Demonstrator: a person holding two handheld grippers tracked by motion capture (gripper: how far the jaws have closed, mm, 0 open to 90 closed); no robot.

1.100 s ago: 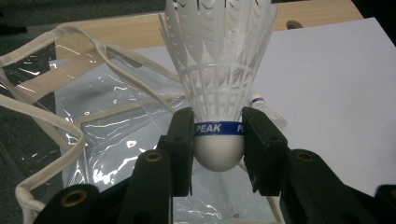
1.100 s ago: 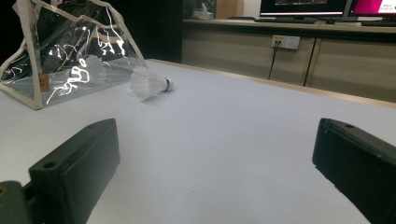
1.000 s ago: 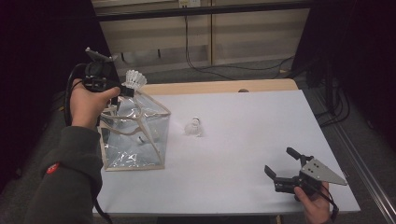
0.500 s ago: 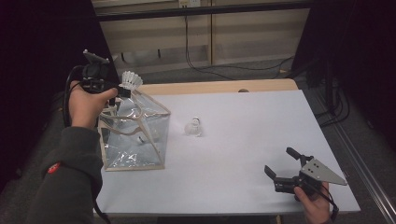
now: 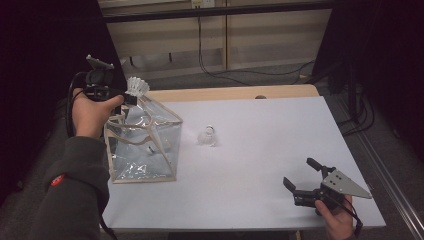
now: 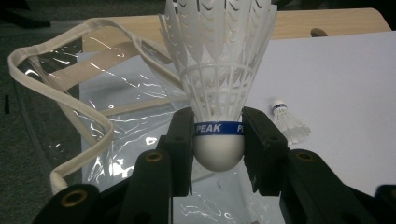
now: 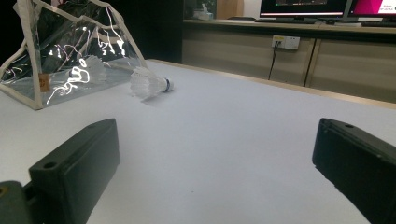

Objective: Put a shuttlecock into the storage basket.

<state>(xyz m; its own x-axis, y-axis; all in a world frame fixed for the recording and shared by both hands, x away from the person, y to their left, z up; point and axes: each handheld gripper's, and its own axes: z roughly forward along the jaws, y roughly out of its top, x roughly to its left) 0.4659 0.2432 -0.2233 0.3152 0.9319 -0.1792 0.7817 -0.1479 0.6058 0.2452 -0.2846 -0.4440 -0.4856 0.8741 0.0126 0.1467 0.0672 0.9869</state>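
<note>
My left gripper (image 5: 129, 98) (image 6: 218, 140) is shut on the cork of a white shuttlecock (image 5: 136, 88) (image 6: 219, 70) with a blue PEAK band, held over the top back corner of a clear plastic bag (image 5: 142, 142) (image 6: 93, 116) with cream trim. Another shuttlecock (image 5: 150, 148) (image 7: 88, 70) lies inside the bag. A third shuttlecock (image 5: 207, 135) (image 6: 289, 122) (image 7: 149, 83) lies on its side on the white table to the right of the bag. My right gripper (image 5: 301, 175) (image 7: 215, 163) stands open near the front right, low over the table, nothing between its jaws.
The white table (image 5: 260, 150) has a wooden strip (image 5: 225, 93) along its far edge. Cabinets and cables (image 5: 215, 45) sit behind it. A dark drop lies beyond the table's left and right sides.
My left gripper has lifted the shuttlecock slightly up and back above the bag's top. The right gripper has stayed put.
</note>
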